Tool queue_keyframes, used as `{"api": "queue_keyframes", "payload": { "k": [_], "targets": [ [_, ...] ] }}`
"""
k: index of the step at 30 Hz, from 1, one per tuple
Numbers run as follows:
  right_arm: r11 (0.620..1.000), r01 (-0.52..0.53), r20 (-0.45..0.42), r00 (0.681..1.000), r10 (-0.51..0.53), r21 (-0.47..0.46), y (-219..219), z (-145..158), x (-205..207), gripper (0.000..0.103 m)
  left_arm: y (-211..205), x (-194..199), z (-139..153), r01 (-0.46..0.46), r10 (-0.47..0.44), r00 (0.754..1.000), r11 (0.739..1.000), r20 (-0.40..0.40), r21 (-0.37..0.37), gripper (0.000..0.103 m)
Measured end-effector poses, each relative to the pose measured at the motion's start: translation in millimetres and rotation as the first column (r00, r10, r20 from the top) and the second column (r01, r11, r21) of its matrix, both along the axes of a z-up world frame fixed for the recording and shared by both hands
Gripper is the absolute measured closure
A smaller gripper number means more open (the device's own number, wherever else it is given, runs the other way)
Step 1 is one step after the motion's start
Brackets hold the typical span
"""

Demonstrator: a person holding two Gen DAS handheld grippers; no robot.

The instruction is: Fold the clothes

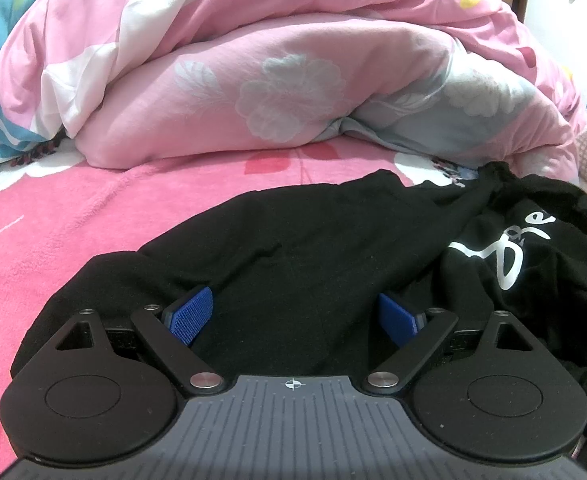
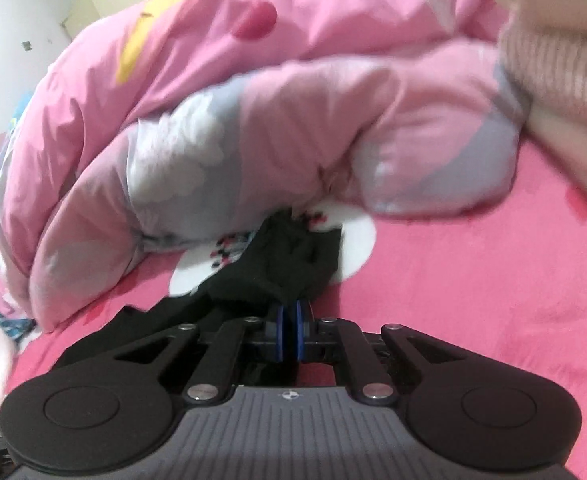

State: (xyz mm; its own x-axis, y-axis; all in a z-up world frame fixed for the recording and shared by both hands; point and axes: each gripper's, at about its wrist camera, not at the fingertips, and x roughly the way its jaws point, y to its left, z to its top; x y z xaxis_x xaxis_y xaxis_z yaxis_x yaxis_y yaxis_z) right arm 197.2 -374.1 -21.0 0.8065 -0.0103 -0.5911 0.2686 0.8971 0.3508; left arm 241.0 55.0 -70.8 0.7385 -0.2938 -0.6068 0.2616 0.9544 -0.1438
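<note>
Pinching the black garment (image 2: pixel 293 264), right fingers (image 2: pixel 289 312) closed; left fingers (image 1: pixel 293 316) wide.

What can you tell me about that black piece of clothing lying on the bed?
The black garment is soft, matte knit fabric, crumpled and only loosely spread on the pink bedsheet, just in front of the heaped pink floral duvet. White cursive lettering shows on its bunched right part. The left tongs rest open over it, blue pads apart. The right tongs are shut on a gathered edge, which rises in a pinched ridge.
</note>
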Motion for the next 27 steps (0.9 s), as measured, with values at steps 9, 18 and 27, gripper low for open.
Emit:
{"api": "queue_keyframes", "payload": {
  "k": [9, 18, 27],
  "targets": [
    [0.973, 0.134, 0.092, 0.989, -0.118, -0.188, -18.0, 23.6, 25.4, 0.098, -0.5, -0.1, -0.3, 0.0, 0.0, 1.0, 1.0, 0.0, 0.002, 0.013],
    [0.955, 0.248, -0.152, 0.95, -0.273, -0.164, -58.2, -18.8, 56.6, 0.091, -1.3, -0.4, -1.5, 0.0, 0.0, 1.0, 1.0, 0.0, 0.004, 0.012],
    [0.991, 0.027, 0.084, 0.996, -0.016, -0.132, 3.8, 39.8, 38.6, 0.062, -1.8, -1.3, -0.9, -0.008, 0.008, 1.0, 1.0, -0.002, 0.006, 0.012]
  ]
}}
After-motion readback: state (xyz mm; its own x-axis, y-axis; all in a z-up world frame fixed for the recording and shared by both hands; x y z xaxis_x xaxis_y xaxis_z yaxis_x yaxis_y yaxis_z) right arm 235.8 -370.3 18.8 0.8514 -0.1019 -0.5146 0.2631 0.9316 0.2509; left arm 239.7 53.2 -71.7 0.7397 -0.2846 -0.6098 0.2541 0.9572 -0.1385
